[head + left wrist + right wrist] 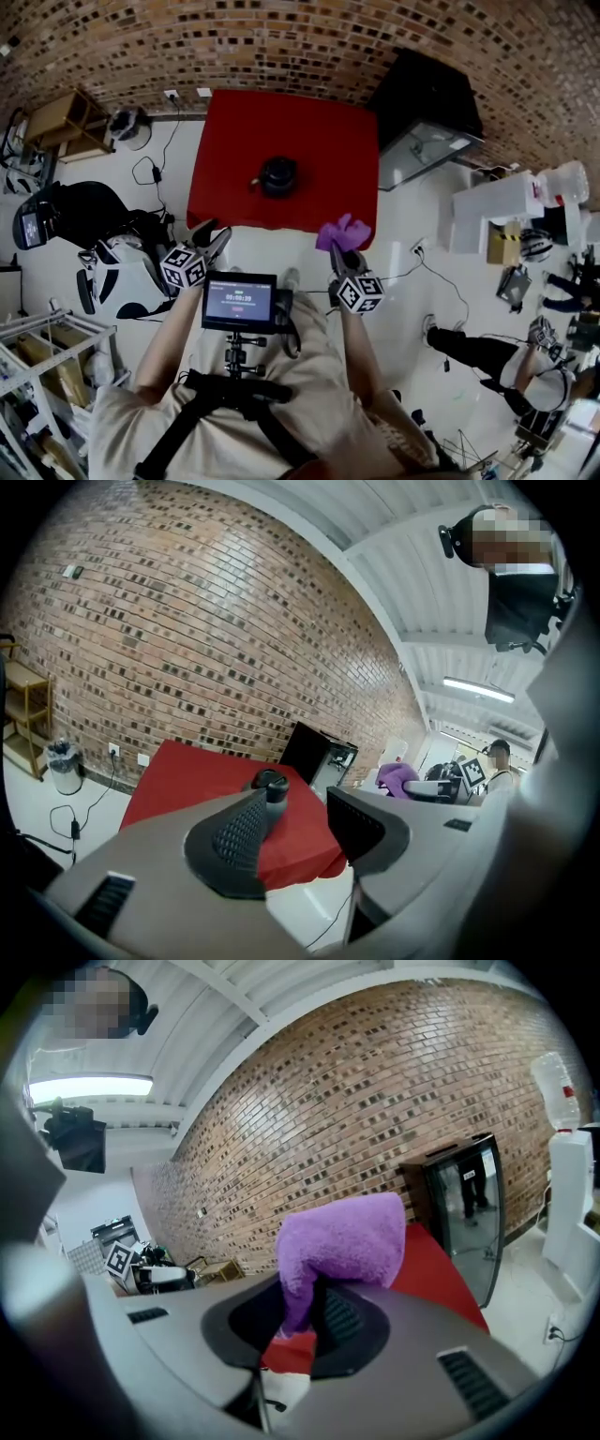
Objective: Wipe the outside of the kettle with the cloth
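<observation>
Right tool (309, 1321) around purple cloth (349, 1239)

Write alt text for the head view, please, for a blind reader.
A person, seen from above, holds two grippers before a red table with a black kettle at its middle. The right gripper is shut on a purple cloth; the left gripper is open and empty.

One pad of the left claw (300, 810) hides the lower half of the kettle (270, 782); only its top shows. The purple cloth (349, 1241) pinched in the right claw (305, 1316) screens the kettle and much of the red surface (441, 1269).
</observation>
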`<state>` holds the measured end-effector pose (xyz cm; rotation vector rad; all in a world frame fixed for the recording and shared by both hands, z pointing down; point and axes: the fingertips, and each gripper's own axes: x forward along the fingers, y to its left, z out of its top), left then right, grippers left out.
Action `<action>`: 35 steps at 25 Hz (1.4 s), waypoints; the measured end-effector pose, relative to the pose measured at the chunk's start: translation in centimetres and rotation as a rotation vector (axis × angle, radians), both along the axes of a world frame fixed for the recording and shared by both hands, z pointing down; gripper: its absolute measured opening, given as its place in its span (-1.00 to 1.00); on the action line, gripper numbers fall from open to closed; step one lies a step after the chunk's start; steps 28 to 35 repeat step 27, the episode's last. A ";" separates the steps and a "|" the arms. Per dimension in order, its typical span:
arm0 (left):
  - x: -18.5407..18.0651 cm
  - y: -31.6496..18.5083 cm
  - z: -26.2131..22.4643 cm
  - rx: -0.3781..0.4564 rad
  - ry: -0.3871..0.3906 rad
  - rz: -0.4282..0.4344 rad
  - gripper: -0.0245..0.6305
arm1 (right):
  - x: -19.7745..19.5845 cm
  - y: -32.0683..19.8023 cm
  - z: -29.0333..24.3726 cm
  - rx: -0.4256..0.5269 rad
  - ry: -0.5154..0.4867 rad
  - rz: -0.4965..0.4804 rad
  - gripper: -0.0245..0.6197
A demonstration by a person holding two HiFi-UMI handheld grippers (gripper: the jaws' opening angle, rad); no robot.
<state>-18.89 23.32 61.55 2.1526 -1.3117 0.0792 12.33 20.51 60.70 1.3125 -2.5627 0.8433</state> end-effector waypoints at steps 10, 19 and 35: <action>0.6 -1.4 -0.1 0.000 0.015 -0.001 -0.31 | -0.6 -1.0 -1.1 0.058 0.028 -0.032 -0.69; 1.1 -2.4 0.3 -0.019 0.023 -0.005 -0.31 | 0.0 -2.5 -1.2 0.071 0.010 -0.035 -0.69; 0.9 -1.3 0.3 -0.017 0.022 0.000 -0.32 | -0.7 -1.5 -1.3 0.081 0.006 -0.044 -0.69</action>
